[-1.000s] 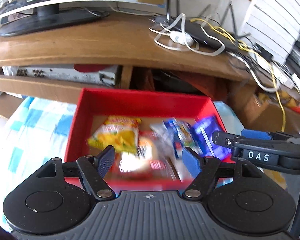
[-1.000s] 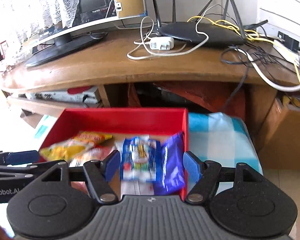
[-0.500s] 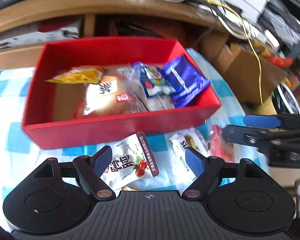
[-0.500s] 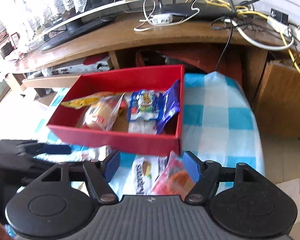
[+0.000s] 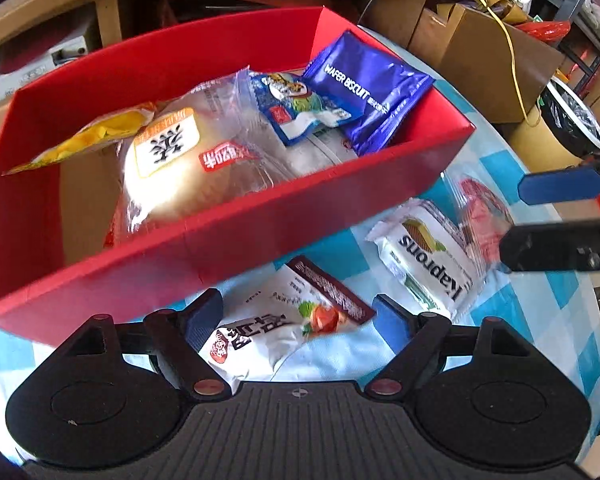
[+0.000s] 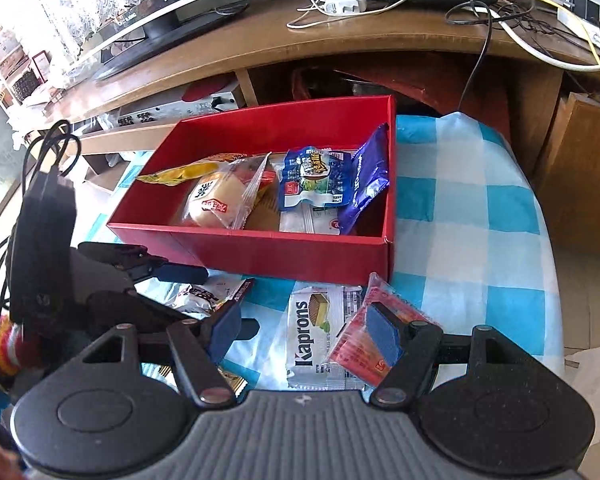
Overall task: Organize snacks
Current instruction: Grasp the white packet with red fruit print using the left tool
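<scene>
A red box (image 5: 260, 232) stands on the blue-checked cloth and holds a wrapped bun (image 5: 172, 160), a yellow chips bag (image 5: 84, 140), a blue packet (image 5: 300, 108) and a purple wafer packet (image 5: 364, 88). In front of the box lie a white packet with red fruit (image 5: 268, 332), a white Kaprons packet (image 6: 312, 336) and a red packet (image 6: 360, 352). My left gripper (image 5: 298, 318) hangs low over the white fruit packet, which lies between its jaws as they are opening. My right gripper (image 6: 304, 330) is open over the Kaprons packet, its right finger above the red packet.
A wooden TV stand (image 6: 380, 36) with a monitor, a router and tangled cables rises behind the box. Cardboard boxes (image 5: 480, 40) and a round bin (image 5: 576, 120) stand off the table's right. The checked cloth (image 6: 480, 240) right of the box is bare up to the table's rounded edge.
Both grippers have come down and back from over the red box to the packets in front of it. The left gripper has rolled and its jaws have widened.
</scene>
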